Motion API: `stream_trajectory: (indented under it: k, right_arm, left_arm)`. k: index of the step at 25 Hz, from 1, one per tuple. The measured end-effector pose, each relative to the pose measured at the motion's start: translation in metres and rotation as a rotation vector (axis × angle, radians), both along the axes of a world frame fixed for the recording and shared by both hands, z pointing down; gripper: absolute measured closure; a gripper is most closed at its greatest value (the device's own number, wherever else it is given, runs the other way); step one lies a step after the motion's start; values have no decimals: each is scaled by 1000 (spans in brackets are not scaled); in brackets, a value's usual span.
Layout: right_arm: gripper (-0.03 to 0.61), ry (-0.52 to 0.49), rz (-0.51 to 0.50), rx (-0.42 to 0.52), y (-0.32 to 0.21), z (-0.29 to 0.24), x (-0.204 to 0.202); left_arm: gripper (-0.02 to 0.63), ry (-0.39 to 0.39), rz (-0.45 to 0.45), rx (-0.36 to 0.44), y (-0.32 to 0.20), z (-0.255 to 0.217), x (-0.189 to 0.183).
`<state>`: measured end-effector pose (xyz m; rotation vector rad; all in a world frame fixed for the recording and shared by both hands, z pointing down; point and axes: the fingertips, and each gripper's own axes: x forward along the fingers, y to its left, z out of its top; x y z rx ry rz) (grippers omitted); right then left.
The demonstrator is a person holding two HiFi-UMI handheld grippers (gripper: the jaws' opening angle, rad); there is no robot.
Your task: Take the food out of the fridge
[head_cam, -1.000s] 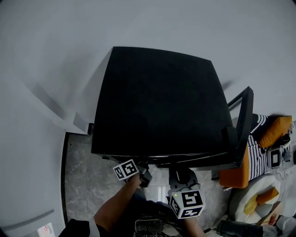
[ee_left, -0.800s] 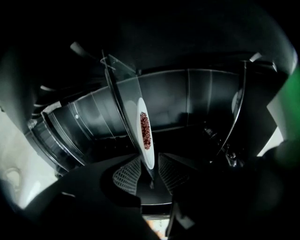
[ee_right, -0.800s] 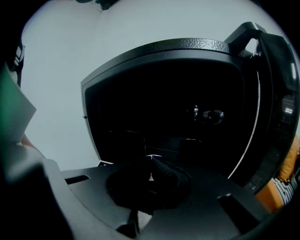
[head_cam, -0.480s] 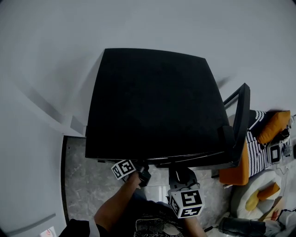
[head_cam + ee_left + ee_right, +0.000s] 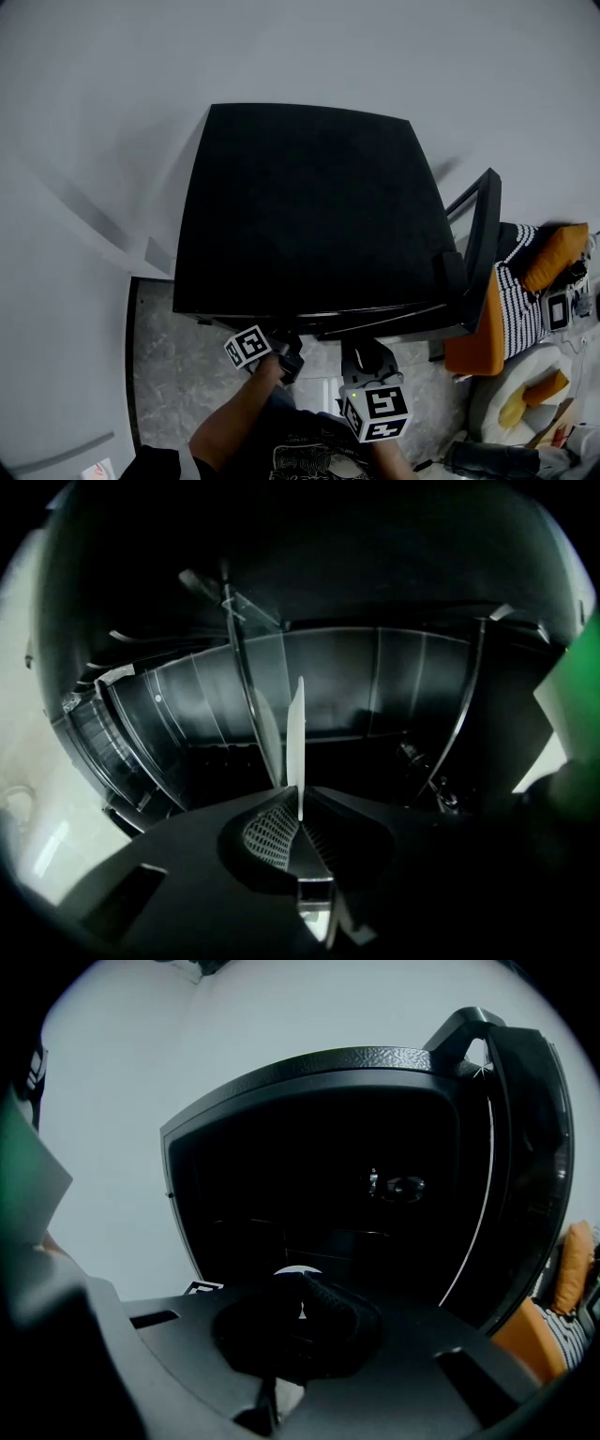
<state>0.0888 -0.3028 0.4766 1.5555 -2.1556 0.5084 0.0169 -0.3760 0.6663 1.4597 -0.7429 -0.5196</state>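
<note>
One black fridge [image 5: 309, 206], boxy with a flat matte top, fills the centre of the head view. Its single door [image 5: 480, 239] stands open at the right. Inside, the dark walls are curved, ribbed and glossy. My left gripper [image 5: 298, 810] has just been closing and now pinches a thin pale sheet [image 5: 296, 738], seen edge-on at lower centre; what it is I cannot tell. My right gripper [image 5: 302, 1290] has its two jaws pressed together on nothing, facing the dark opening.

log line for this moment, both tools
left tool: in fridge, just closed on thin white sheet | right tool: shut | door: open
</note>
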Motion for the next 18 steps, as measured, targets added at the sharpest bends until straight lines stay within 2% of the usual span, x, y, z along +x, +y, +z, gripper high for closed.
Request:
stream_trajectory:
  k: [7,10,13,18]
  right_arm:
    - [555,-16,-24,11,22,-13,-4]
    - [555,-24,-34,19,35,-19,-3]
    - [555,-31,-42,31,49,-24,-2]
    - [555,-52,-43,48,71,-30,3]
  left_arm:
    - [591,16,-7,29,30,-26,-1]
    - [591,71,-19,84,41,-48,3]
    - [591,23,-25,73,56,-53,0]
    - [591,16,-36,113,79,-75,1]
